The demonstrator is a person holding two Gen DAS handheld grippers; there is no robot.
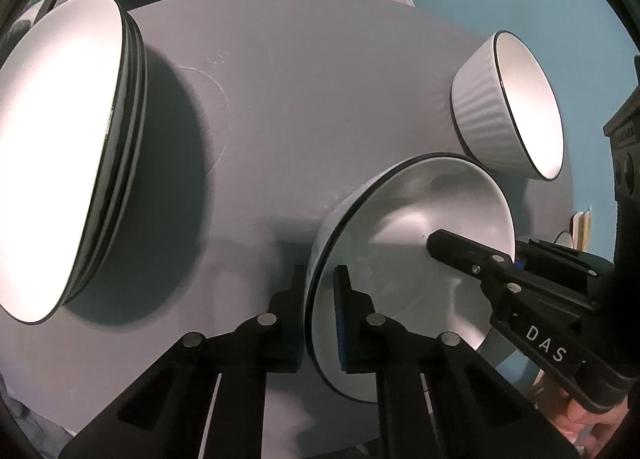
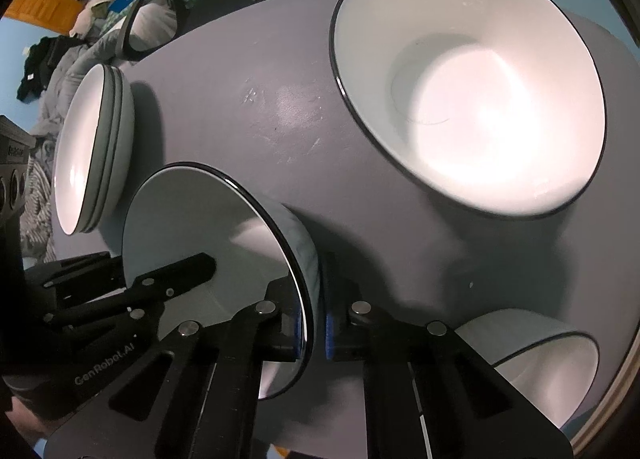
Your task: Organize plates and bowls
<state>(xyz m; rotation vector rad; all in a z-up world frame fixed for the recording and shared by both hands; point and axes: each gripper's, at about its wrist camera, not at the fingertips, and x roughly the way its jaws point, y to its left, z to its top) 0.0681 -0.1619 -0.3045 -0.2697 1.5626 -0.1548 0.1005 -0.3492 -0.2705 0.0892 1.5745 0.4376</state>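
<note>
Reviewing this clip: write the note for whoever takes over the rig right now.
Left tongs: shut on the near rim of the shallow plate.
Right tongs: shut on the opposite rim of that plate.
Plate stack sits at the left of the grey table; ribbed bowl at the right; a wide bowl farther over.
Done: three plates stacked.
Left: probably add this plate to the stack, then group the bowls.
</note>
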